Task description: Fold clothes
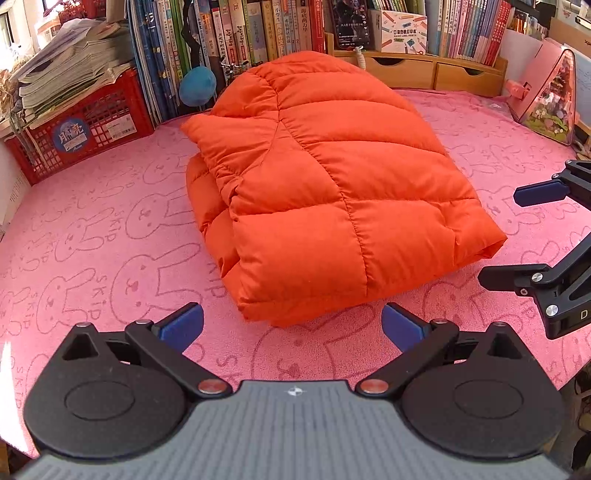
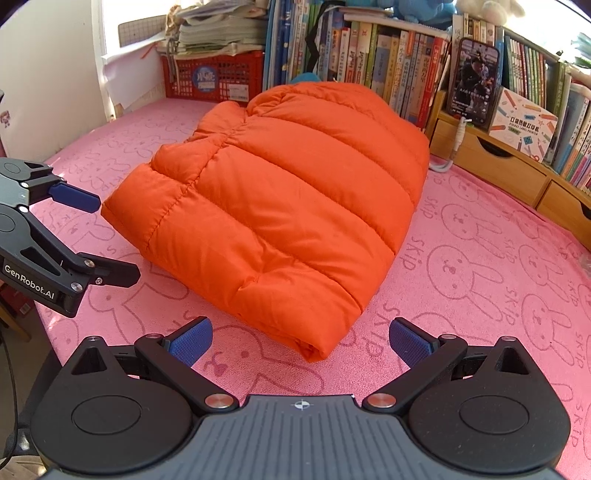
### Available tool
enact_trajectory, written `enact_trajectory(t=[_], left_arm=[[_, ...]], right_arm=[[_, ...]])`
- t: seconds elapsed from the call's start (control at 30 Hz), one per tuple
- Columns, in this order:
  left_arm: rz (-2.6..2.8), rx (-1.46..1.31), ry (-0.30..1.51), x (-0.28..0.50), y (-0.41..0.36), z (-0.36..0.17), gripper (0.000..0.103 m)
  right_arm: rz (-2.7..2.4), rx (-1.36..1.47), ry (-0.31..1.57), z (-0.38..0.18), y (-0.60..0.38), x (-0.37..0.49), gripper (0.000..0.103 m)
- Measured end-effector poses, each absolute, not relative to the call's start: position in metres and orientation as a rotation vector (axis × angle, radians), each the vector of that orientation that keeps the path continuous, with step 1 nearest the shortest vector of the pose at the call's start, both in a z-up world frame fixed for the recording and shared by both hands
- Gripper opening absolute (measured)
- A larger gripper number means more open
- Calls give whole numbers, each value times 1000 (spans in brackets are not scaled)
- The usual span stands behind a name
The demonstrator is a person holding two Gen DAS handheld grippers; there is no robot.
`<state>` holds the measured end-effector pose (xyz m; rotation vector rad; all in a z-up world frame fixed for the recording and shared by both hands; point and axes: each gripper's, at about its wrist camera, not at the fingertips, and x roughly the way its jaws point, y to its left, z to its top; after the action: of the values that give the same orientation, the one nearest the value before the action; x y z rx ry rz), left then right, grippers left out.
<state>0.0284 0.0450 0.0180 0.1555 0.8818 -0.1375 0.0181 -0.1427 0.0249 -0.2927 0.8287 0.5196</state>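
Sitting far left, your red crate [image 1: 85,136] holds stacked papers [image 1: 70,59]; the folded orange jacket [image 1: 332,188] lies mid-desk [image 1: 92,236] with pink cloth bare around its edges. Both your left hand-held gripper [image 1: 291,325] and right hand-held gripper [image 2: 301,338] gape empty; books [image 1: 236,29] line the back

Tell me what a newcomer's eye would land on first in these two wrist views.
The bright orange puffer jacket grabs attention first: it sits folded into a thick bundle in the middle of the pink bunny-print cloth. Next come the left gripper and right gripper, both open and empty, just short of the jacket's near edge. Behind it runs a crowded row of books, with a red crate at the left.
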Motion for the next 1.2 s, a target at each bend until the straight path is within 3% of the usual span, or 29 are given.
enact_trajectory(t=[1.2], left_arm=[[-169,151,886,34,40,15,103]], right_arm=[[509,-298,853,21,-138,25,103]])
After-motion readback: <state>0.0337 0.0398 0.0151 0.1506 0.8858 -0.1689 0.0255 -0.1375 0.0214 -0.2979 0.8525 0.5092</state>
